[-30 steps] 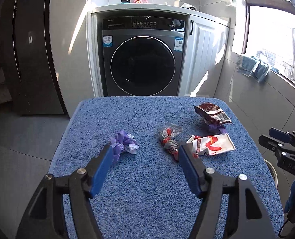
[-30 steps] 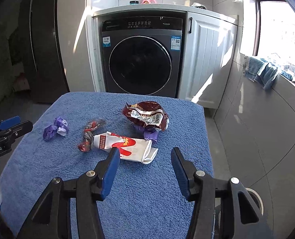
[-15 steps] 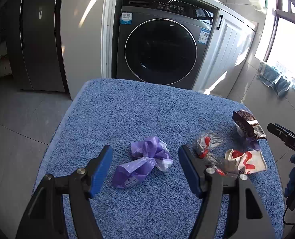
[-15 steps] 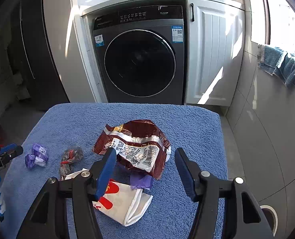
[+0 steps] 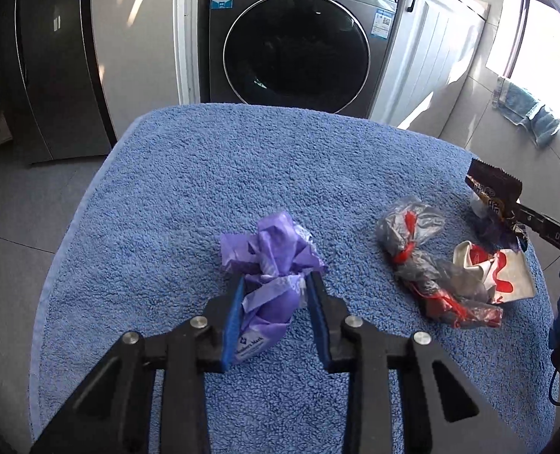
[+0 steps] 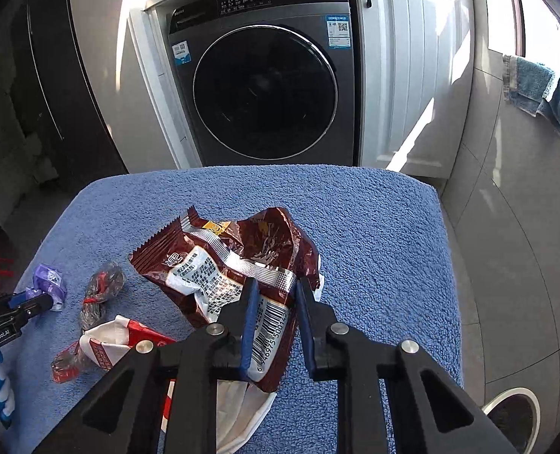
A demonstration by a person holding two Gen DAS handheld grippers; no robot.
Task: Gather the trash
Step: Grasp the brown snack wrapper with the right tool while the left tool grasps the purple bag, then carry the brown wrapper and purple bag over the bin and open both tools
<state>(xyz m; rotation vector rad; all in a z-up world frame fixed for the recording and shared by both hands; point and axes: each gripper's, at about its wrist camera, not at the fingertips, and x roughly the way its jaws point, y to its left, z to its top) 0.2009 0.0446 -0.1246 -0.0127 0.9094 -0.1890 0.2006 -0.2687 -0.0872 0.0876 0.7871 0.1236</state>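
A blue towel (image 5: 204, 174) covers the table. My left gripper (image 5: 276, 283) is shut on a crumpled purple wrapper (image 5: 268, 253). My right gripper (image 6: 276, 287) is shut on a brown foil snack bag (image 6: 227, 261), whose corner also shows in the left wrist view (image 5: 492, 189). A clear-and-red plastic wrapper (image 5: 412, 234) and a white-and-red packet (image 5: 503, 272) lie on the towel between the two grippers. They also show in the right wrist view, the wrapper (image 6: 100, 287) and the packet (image 6: 109, 344).
A grey front-loading washing machine (image 5: 295, 45) and a white cabinet (image 6: 412, 75) stand beyond the table's far edge. A round bin opening (image 6: 514, 412) sits on the floor at the right. A blue cloth (image 6: 545, 90) hangs on the window ledge.
Both grippers moved forward and down over their wrappers and closed: the left on the purple wrapper, the right on the brown snack bag.
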